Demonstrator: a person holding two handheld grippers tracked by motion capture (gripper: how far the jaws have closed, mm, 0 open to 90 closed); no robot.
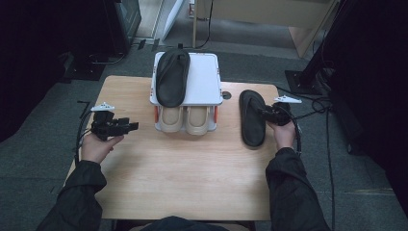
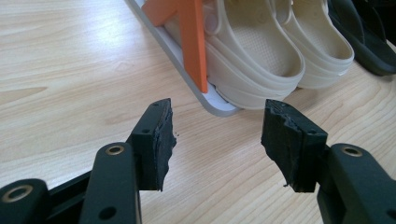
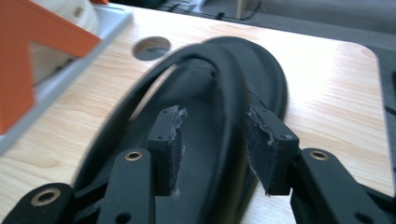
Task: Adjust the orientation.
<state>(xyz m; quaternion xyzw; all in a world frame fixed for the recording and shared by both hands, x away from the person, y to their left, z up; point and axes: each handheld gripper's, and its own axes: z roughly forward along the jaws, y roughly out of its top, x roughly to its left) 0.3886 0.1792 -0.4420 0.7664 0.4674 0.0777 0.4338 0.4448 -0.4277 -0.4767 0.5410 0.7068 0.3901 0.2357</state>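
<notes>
Tabletop [image 1: 183, 168] bears black sandal [image 3: 219, 93], its strap between open right gripper [image 3: 212, 140] jaws.

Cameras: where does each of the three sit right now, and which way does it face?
High view: above the person's side, looking forward and down at the light wooden table and white two-tier shoe rack; forearms, hands, left gripper and right gripper show.
Left gripper view: on the left gripper, low, facing the beige rubber clogs; open jaws show.
Right gripper view: on the right gripper, facing the black flip-flop sandal, strap between its jaws.
Shared: the sandal, the rack and the tabletop.
</notes>
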